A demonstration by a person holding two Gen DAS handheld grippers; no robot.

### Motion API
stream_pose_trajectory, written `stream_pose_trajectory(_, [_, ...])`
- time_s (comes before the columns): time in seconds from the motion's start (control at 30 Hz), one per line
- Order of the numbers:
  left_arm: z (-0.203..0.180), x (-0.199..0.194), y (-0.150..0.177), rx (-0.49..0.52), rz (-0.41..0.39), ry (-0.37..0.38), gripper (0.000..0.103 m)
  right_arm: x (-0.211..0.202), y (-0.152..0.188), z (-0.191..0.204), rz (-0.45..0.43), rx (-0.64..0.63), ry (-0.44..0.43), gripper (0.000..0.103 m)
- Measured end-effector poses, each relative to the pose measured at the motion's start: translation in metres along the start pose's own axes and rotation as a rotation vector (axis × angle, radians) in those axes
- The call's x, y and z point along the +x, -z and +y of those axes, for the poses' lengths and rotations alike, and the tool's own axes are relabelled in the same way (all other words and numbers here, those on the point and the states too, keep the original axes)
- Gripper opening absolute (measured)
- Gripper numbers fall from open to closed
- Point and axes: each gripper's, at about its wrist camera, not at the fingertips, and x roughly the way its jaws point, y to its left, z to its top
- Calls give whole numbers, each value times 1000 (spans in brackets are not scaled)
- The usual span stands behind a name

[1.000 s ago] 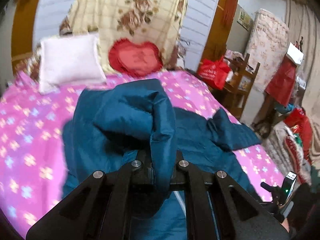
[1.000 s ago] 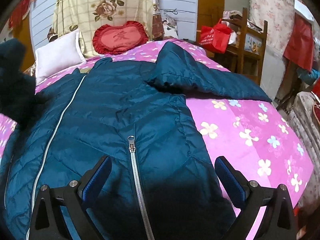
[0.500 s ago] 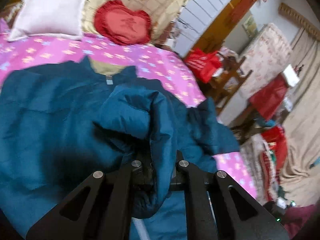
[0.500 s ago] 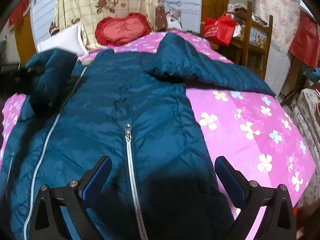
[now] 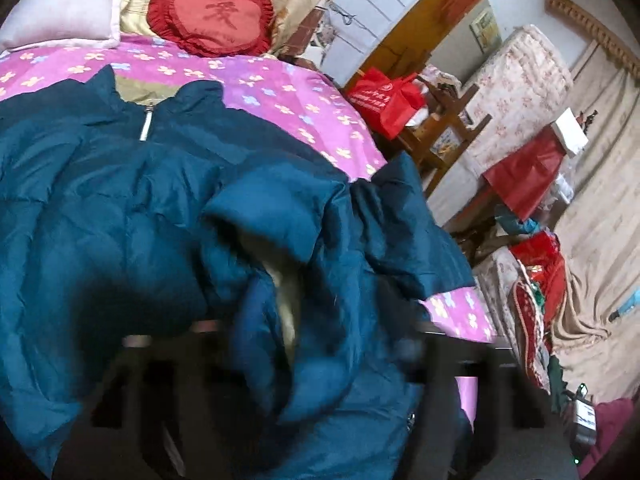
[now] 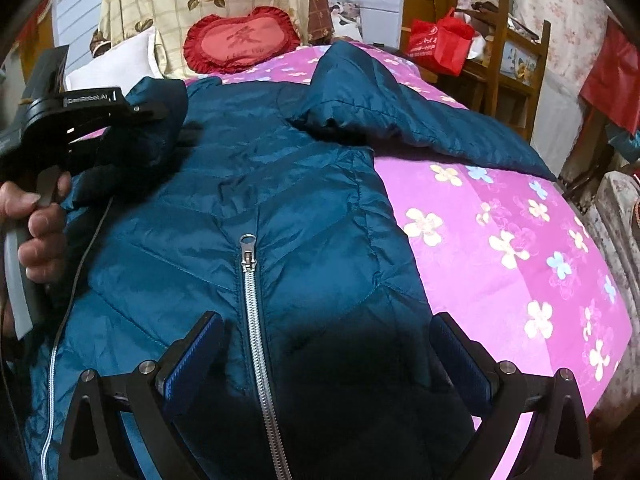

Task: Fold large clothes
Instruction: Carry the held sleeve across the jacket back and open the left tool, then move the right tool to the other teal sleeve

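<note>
the jacket [image 6: 304, 216] is lying face up on the bed [image 6: 500, 240], zip [image 6: 252, 304] running down its middle. the far sleeve [image 6: 400, 120] is stretching out over the pink cover, while the near sleeve [image 5: 280, 248] is being laid across the chest by the left gripper [image 5: 316, 344].

judging from this, the step in hand is folding that sleeve inward. to do it well, the cuff should be coming to rest flat on the chest, close to the zip line, with the puffy fabric smoothed rather than bunched; right now it is sitting in a loose heap with the pale lining showing, so a light press or tug would be helping before moving on. the other sleeve is looking like the next one to bring in.

the left jaws have just been opening. they are blurred in the left wrist view but standing fairly wide, with the sleeve slumping between them rather than being pinched, so they are seeming to be letting it go. in the right wrist view the person's hand [image 6: 40, 224] is gripping that tool's handle.

the right gripper [image 6: 326, 360] is hovering over the lower front of the jacket, jaws wide, blue pads [image 6: 188, 360] either side of the zip, gripping nothing.
</note>
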Motion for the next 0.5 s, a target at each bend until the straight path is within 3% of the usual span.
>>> stream_pose_trajectory(0.07, [-5, -5, 3, 9, 0, 23, 74, 2, 0, 1, 2, 2, 4, 103])
stream_pose_trajectory(0.2, [-7, -23, 13, 32, 8, 20, 74, 3, -1, 4, -4, 5, 20, 103])
stream_pose_trajectory(0.27, [0, -39, 16, 54, -9, -12, 74, 2, 0, 7, -10, 10, 18, 103])
stream_pose_trajectory(0.4, [41, -78, 13, 17, -59, -126, 74, -11, -1, 12, -76, 9, -1, 103])
stream_pose_trajectory(0.5, [87, -105, 7, -60, -118, -293, 75, -20, -18, 19, -132, -23, -55, 103])
